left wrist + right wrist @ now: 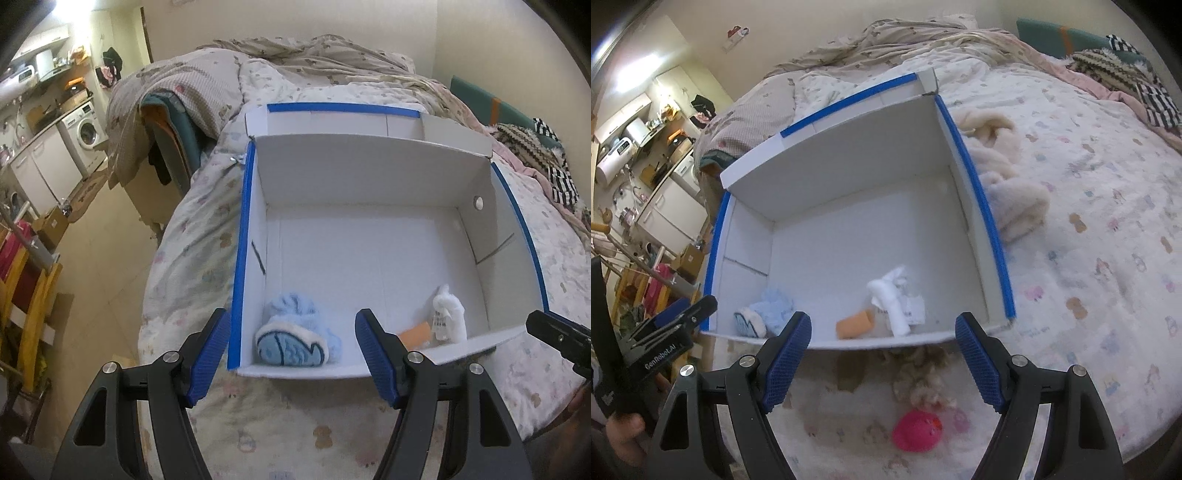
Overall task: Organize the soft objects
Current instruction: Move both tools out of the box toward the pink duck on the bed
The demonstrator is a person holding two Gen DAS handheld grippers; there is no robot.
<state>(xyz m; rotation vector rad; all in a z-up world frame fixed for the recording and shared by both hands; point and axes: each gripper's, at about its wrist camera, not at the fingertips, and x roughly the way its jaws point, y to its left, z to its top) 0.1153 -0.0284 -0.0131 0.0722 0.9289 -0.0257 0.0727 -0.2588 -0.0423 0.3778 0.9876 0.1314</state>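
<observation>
A white cardboard box with blue-taped rims lies open on the bed; it also shows in the right wrist view. Inside near its front wall lie a light blue fish plush, a white plush with a tag and an orange soft piece. My left gripper is open and empty above the box's front left corner. My right gripper is open and empty above the front wall. A pink plush and a beige furry toy lie on the bed below it.
A cream fluffy blanket lies against the box's right side. Crumpled duvets pile at the bed's far end. Striped clothes lie at the far right. The bed's left edge drops to the floor, with kitchen units beyond.
</observation>
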